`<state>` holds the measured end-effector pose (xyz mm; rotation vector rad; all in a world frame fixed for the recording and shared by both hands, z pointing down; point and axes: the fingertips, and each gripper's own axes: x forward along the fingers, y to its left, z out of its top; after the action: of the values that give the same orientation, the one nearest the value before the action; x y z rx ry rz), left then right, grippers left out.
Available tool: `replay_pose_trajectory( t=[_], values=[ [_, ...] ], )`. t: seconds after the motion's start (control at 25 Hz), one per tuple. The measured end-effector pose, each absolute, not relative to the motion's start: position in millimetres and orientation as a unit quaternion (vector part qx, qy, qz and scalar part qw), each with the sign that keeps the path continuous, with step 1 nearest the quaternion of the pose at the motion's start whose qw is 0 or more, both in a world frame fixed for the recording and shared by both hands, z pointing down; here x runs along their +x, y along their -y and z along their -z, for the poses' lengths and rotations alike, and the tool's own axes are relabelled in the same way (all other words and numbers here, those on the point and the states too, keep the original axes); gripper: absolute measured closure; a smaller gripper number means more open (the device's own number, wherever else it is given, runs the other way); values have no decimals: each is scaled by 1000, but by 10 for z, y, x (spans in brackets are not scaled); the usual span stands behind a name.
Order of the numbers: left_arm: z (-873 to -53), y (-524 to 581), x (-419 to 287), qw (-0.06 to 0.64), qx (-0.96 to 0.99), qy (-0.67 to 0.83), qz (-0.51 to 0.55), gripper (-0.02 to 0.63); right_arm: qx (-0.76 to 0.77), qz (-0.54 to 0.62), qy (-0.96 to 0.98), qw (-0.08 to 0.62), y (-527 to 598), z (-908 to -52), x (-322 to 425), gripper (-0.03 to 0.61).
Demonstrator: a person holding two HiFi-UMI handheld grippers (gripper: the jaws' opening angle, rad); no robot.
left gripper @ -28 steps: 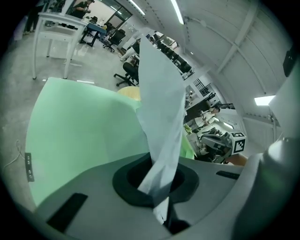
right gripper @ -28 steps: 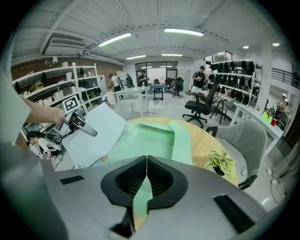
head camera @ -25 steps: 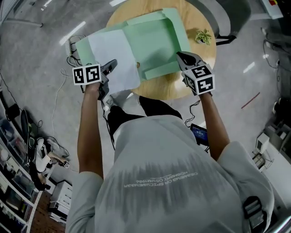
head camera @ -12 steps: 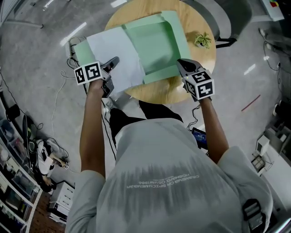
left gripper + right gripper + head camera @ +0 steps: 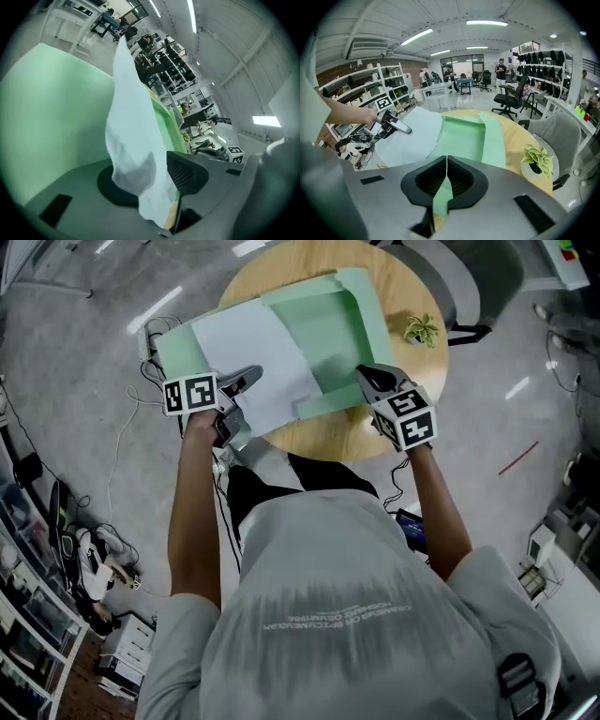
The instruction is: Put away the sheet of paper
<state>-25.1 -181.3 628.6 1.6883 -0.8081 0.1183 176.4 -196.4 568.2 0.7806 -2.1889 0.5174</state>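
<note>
A white sheet of paper (image 5: 258, 362) lies over the left half of an open green folder (image 5: 328, 329) on a round wooden table (image 5: 309, 432). My left gripper (image 5: 246, 381) is at the sheet's near edge. In the left gripper view its jaws are opening, and the paper (image 5: 133, 117) hangs loose between them (image 5: 150, 183), with a gap at the right pad. My right gripper (image 5: 364, 376) is at the folder's near right edge. It is shut (image 5: 446, 180) on a green flap of the folder (image 5: 464, 138). The right gripper view also shows the paper (image 5: 410, 133).
A small potted plant (image 5: 421, 329) stands on the table's right side, also seen as the plant (image 5: 538, 157). A grey chair (image 5: 478, 277) stands beyond the table. Cables (image 5: 141, 343) lie on the floor to the left. Shelves and office chairs fill the room behind.
My left gripper has carried the paper rightward, so the sheet now covers more of the folder's left half. The right gripper has shifted slightly left, still gripping the folder.
</note>
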Motion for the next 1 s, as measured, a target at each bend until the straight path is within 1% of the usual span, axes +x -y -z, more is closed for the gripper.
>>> replay_pose_trajectory(
  t=[0.08,0.12,0.28,0.32,0.4,0.68,0.84,1.0],
  values=[
    [-6270,1785,-359,588,723,359,-50,378,296,-201,856,372,1942,-5696,1702,546],
    [-6250,1771,-416,587,723,363,-44,367,294,-202,857,371,1938,-5701,1683,546],
    [-6254,1653,-649,595,707,382,-31,368,291,-201,857,373,1935,-5728,1677,546],
    [-6280,1607,-695,599,701,385,-35,385,292,-201,857,374,1934,-5732,1680,546],
    [-6338,1521,-797,605,691,393,-49,443,293,-200,856,376,1939,-5726,1675,546],
    [-6475,1347,-1166,593,668,441,-90,465,295,-202,855,377,1930,-5733,1681,546],
    [-6499,1320,-1243,580,668,452,-118,574,294,-204,854,378,1888,-5757,1669,546],
    [-6512,1344,-1171,560,678,450,-152,589,295,-207,854,375,1847,-5746,1664,546]
  ],
)
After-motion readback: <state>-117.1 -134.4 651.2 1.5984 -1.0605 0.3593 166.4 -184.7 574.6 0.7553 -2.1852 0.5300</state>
